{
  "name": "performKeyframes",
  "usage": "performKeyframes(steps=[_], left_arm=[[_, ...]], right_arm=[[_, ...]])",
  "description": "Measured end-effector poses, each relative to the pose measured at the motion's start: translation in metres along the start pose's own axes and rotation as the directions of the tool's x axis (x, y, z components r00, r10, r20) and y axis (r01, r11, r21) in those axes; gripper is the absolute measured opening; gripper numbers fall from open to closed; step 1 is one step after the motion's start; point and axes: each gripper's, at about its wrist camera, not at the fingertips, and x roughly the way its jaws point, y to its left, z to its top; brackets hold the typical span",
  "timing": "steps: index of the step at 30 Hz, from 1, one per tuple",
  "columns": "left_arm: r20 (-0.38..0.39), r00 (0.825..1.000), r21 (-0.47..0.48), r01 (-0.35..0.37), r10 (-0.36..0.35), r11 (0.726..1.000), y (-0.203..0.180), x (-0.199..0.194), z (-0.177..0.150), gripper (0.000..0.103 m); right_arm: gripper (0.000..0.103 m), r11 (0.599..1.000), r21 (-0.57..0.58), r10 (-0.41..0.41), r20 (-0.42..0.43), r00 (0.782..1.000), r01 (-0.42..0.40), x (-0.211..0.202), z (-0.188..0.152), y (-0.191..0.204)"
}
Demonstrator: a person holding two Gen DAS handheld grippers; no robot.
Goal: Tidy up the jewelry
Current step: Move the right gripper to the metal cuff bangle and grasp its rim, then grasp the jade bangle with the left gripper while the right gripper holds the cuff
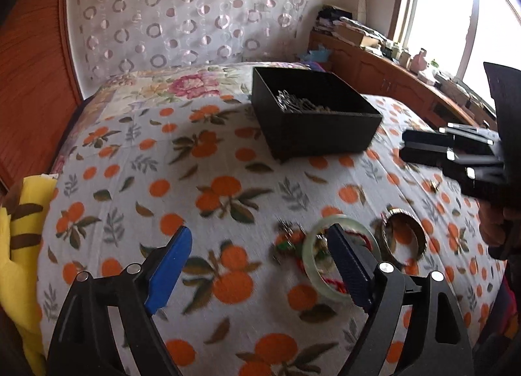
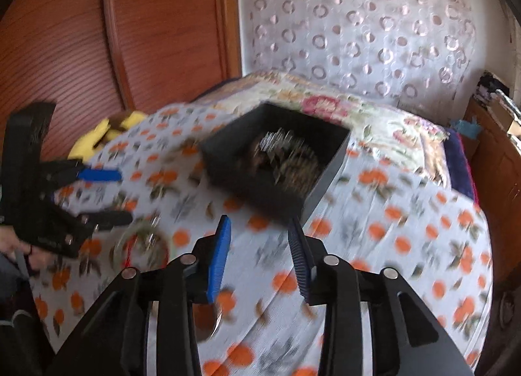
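Orange-printed bedding (image 1: pixel 228 154) lies under both my claws, whose jaws stand apart and empty. Just past my left claw (image 1: pixel 260 239) rest a pale green bangle (image 1: pixel 312 245) and a gold bangle (image 1: pixel 403 236); my right claw (image 2: pixel 260 229) hovers near them. Farther off sits the black box (image 1: pixel 312 135) holding silvery jewelry (image 1: pixel 293 100).

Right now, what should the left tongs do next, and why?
Probably ease down and close on the pale green bangle. The left tongs are open with nothing between them, and one finger already lies over that bangle on the bedspread. The black box already holds some jewelry, so the bangle likely goes there next.
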Motion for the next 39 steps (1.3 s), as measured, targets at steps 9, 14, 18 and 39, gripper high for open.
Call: performKeyframes(steps=[9, 14, 18, 39], left_arm=[[-0.008, 1.000, 0.004, 0.001, -0.001, 1.000, -0.008, -0.005, -0.011, 0.086], [-0.023, 1.000, 0.003, 0.014, -0.014, 1.000, -0.014, -0.004, -0.014, 0.086], [-0.032, 0.999, 0.013, 0.027, -0.027, 1.000, -0.022, -0.001, -0.016, 0.086], [-0.084, 0.996, 0.087, 0.018, -0.010, 0.996, -0.068, 0.022, -0.012, 0.086]], right_arm=[[0.053, 1.000, -0.018, 0.024, -0.067, 0.997, -0.026, 0.003, -0.033, 0.018], [0.021, 0.999, -0.035, 0.004, -0.120, 0.993, -0.008, 0.012, -0.037, 0.018], [0.006, 0.998, -0.068, 0.007, -0.126, 0.992, -0.016, 0.012, -0.039, 0.019], [0.006, 0.998, -0.029, -0.051, -0.106, 0.993, 0.048, 0.004, -0.048, -0.007]])
